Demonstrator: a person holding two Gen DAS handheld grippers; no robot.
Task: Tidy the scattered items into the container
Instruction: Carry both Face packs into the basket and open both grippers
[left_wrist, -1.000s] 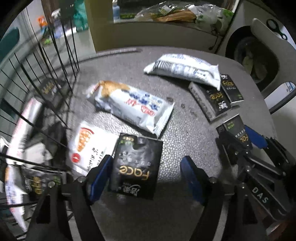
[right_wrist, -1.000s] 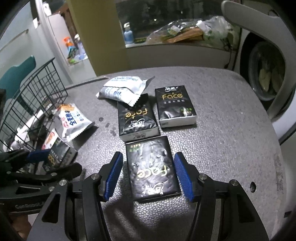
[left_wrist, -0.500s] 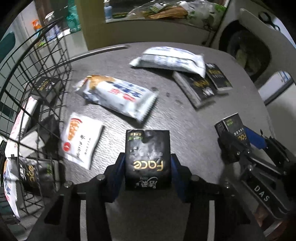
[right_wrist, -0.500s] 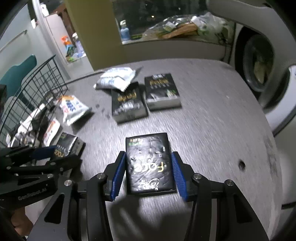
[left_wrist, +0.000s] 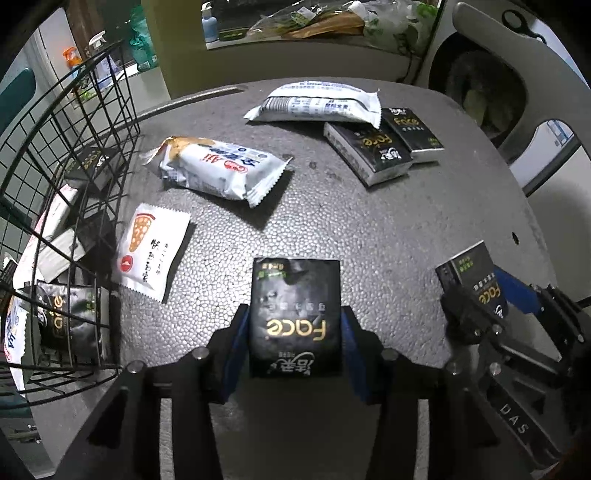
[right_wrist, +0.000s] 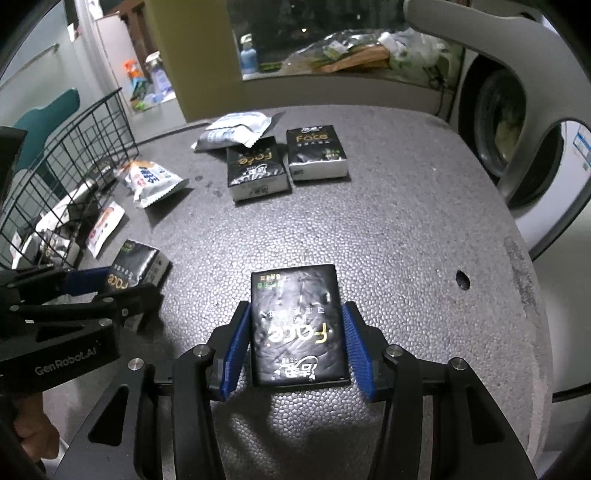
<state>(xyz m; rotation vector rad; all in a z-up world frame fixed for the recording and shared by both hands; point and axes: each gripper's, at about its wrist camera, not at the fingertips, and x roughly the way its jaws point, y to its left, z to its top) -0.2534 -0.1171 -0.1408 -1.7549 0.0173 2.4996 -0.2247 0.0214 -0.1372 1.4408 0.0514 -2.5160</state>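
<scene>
Left gripper (left_wrist: 294, 332) clamped a black tissue pack (left_wrist: 294, 317) lettered "Face"; right gripper (right_wrist: 295, 341) clamped a second "Face" pack (right_wrist: 298, 328), both lifted above the grey table (right_wrist: 406, 221). Wire basket (left_wrist: 66, 155) stood at the table's left edge; open tabletop lay between.

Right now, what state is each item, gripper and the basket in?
Left gripper: shut on a black tissue pack.
Right gripper: shut on another black tissue pack.
Two black tissue packs: flat on the table, side by side.
Three white snack bags: loose on the table.
Wire basket: upright, partly filled.
</scene>
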